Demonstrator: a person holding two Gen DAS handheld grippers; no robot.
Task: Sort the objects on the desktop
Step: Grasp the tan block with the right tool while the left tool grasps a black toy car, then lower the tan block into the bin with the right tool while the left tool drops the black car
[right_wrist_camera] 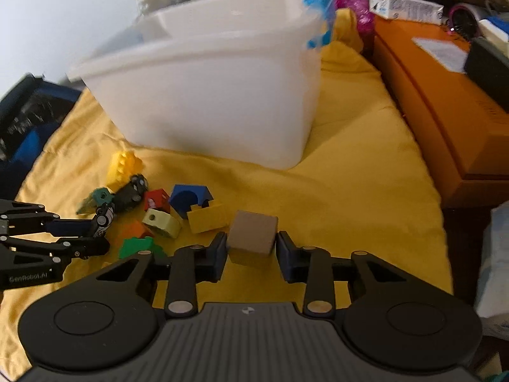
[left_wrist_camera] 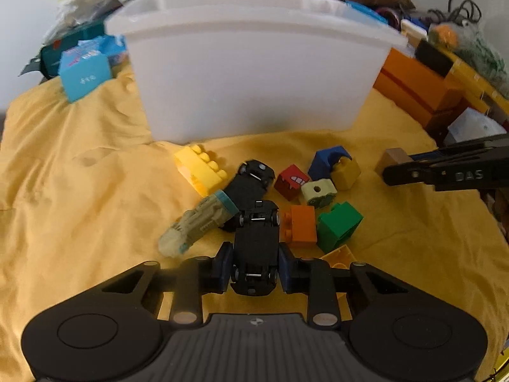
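My left gripper [left_wrist_camera: 256,270] is shut on a black toy car [left_wrist_camera: 256,242] that lies belly-up between the fingers, just above the yellow cloth [left_wrist_camera: 79,191]. My right gripper [right_wrist_camera: 253,254] is shut on a brown wooden block [right_wrist_camera: 253,237]; in the left wrist view that block [left_wrist_camera: 393,157] shows at the right. A large white bin [left_wrist_camera: 248,79] [right_wrist_camera: 206,102] stands behind. Loose toys lie in front of it: a second black car [left_wrist_camera: 254,175], a yellow brick [left_wrist_camera: 200,168], a red cube [left_wrist_camera: 291,181], blue block [left_wrist_camera: 329,159], orange brick [left_wrist_camera: 300,226], green brick [left_wrist_camera: 338,226].
An orange box [right_wrist_camera: 439,111] [left_wrist_camera: 413,86] runs along the right edge of the cloth. A blue carton [left_wrist_camera: 84,70] sits left of the bin. A beige and teal toy ship [left_wrist_camera: 197,226] lies left of the held car. Packets and clutter are piled behind the bin.
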